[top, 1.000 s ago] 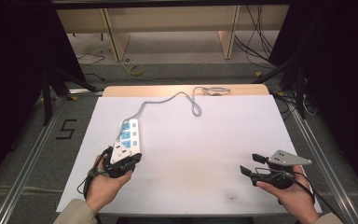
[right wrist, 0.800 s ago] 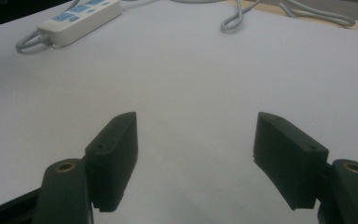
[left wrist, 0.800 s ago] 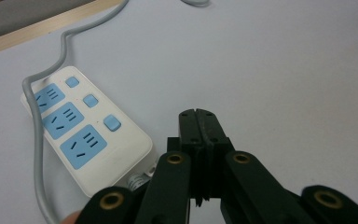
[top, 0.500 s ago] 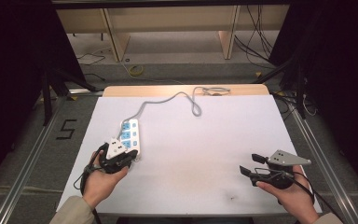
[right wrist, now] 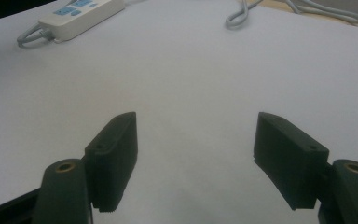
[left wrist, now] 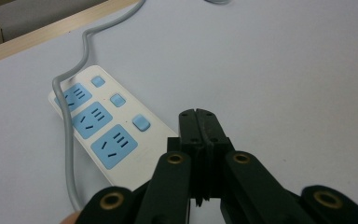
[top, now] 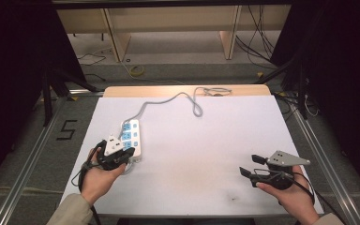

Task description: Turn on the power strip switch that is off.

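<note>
A white power strip (top: pixel 132 135) with blue sockets and blue switches lies left of centre on the white table top (top: pixel 206 154). Its grey cable (top: pixel 168 98) runs to the far edge. My left gripper (top: pixel 127 153) hovers at the strip's near end, jaws pressed together with nothing between them. In the left gripper view the shut tips (left wrist: pixel 199 125) sit just right of the strip (left wrist: pixel 105 123), where a loop of the grey cable (left wrist: pixel 67 149) crosses a socket. My right gripper (top: pixel 249 165) is held low at the near right, open and empty (right wrist: pixel 196 140).
The wooden table edge (top: pixel 168 90) shows past the white sheet, with the cable end coiled there (top: pixel 213 90). Metal rails (top: pixel 33 154) flank the table. In the right gripper view the strip (right wrist: pixel 81 13) and the cable bend (right wrist: pixel 240 14) lie far off.
My left gripper has shifted slightly forward and left, closer to the strip's near end. The right gripper has kept still.
</note>
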Motion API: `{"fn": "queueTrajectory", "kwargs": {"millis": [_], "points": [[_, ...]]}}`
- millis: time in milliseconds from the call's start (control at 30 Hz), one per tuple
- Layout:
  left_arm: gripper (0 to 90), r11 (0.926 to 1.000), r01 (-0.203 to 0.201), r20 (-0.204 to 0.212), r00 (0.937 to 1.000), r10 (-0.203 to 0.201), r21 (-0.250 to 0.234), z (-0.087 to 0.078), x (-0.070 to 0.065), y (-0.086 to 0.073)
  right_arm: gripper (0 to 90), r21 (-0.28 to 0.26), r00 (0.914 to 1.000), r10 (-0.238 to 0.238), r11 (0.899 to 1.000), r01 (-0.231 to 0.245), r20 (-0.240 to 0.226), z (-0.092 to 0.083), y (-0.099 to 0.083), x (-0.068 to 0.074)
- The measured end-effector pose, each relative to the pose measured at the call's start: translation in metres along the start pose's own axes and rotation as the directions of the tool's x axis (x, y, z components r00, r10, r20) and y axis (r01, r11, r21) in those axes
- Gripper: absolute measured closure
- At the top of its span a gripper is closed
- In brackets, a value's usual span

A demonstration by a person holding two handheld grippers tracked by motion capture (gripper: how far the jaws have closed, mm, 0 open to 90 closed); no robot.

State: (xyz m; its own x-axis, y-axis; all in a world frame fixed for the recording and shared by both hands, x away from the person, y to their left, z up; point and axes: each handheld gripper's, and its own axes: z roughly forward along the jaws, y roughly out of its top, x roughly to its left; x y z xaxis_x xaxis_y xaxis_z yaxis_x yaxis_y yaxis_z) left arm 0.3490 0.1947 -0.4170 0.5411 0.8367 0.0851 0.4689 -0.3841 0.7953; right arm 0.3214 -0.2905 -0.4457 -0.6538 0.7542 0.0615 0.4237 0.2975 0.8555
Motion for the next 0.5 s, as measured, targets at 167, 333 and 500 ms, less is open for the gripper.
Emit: {"fn": "queueTrajectory", "kwargs": {"millis": [167, 333, 500], "points": [[90.0, 0.9999, 0.008, -0.013, 0.9999, -0.008, 0.014, 0.001, 0.003, 0.002, 30.9, 0.002, 1.0, -0.001, 1.0, 0.001, 0.003, 0.0, 0.0, 0.0], [90.0, 0.9998, 0.007, -0.024, 0.9997, -0.007, 0.019, 0.004, 0.007, 0.004, 30.7, 0.001, 1.0, -0.001, 1.0, 0.001, 0.005, 0.0, 0.0, 0.0], [90.0, 0.9992, 0.019, -0.034, 0.9993, -0.018, 0.034, 0.007, 0.011, 0.008, 30.6, 0.001, 1.0, -0.001, 1.0, 0.001, 0.006, 0.0, 0.0, 0.0]]}}
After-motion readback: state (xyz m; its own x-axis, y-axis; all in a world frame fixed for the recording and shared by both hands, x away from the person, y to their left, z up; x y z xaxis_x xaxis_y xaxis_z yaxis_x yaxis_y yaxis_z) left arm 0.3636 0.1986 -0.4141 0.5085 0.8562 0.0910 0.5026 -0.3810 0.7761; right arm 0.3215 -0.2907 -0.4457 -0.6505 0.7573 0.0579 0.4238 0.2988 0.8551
